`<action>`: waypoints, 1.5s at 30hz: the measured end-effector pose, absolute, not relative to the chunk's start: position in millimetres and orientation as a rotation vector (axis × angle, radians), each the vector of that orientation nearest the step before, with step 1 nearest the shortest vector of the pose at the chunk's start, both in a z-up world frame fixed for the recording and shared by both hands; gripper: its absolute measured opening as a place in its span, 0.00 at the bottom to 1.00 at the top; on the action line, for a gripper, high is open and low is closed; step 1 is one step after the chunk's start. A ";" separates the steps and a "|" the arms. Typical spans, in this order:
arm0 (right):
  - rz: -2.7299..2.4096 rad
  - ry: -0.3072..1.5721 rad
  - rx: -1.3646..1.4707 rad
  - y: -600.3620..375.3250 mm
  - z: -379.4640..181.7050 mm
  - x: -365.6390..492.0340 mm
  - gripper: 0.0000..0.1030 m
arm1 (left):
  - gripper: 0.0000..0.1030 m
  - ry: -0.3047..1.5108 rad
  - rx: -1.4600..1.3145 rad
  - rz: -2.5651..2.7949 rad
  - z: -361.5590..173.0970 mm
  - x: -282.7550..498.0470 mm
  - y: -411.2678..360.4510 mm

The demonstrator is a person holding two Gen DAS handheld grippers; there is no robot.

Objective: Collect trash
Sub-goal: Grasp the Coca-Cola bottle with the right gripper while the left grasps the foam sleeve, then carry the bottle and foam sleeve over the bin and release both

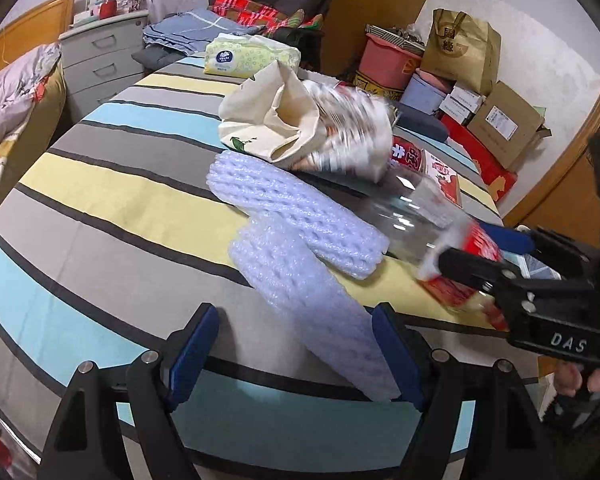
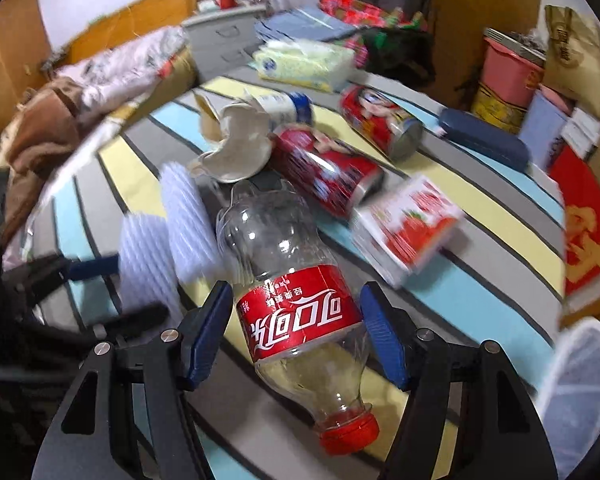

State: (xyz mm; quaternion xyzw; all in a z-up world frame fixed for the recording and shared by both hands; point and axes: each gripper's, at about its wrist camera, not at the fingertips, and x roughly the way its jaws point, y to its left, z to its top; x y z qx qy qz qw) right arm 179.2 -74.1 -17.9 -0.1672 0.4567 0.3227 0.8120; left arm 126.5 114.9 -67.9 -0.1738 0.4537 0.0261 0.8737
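Observation:
An empty clear Coca-Cola bottle (image 2: 292, 280) with a red label and red cap lies between the pads of my right gripper (image 2: 296, 332), which touch the label; it also shows in the left wrist view (image 1: 420, 220). My left gripper (image 1: 296, 356) is open around the near end of a white foam net sleeve (image 1: 300, 280); a second sleeve (image 1: 296, 216) lies beside it. Two red cans (image 2: 328, 172), a red-and-white carton (image 2: 408, 228), crumpled cream paper (image 2: 236, 152) and a small white bottle (image 2: 284, 106) lie on the striped table (image 1: 120, 200).
A tissue pack (image 1: 252, 56) sits at the table's far edge, a dark blue case (image 2: 484, 140) at the right. A white mesh basket (image 2: 576, 392) stands at the lower right. Drawers (image 1: 100, 60), bedding, boxes and bags (image 1: 460, 48) surround the table.

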 end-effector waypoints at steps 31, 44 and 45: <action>0.476 0.986 -0.136 -134.5 -32.1 140.3 0.64 | 0.57 1.006 -0.143 0.015 -62.3 114.2 115.2; 0.433 0.953 -0.049 -141.1 -31.9 135.9 0.63 | 0.26 0.928 -0.268 0.065 -63.2 114.2 128.0; 0.430 0.947 -0.038 -142.8 -31.5 135.4 0.63 | 0.25 0.924 -0.259 0.066 -61.9 113.4 125.5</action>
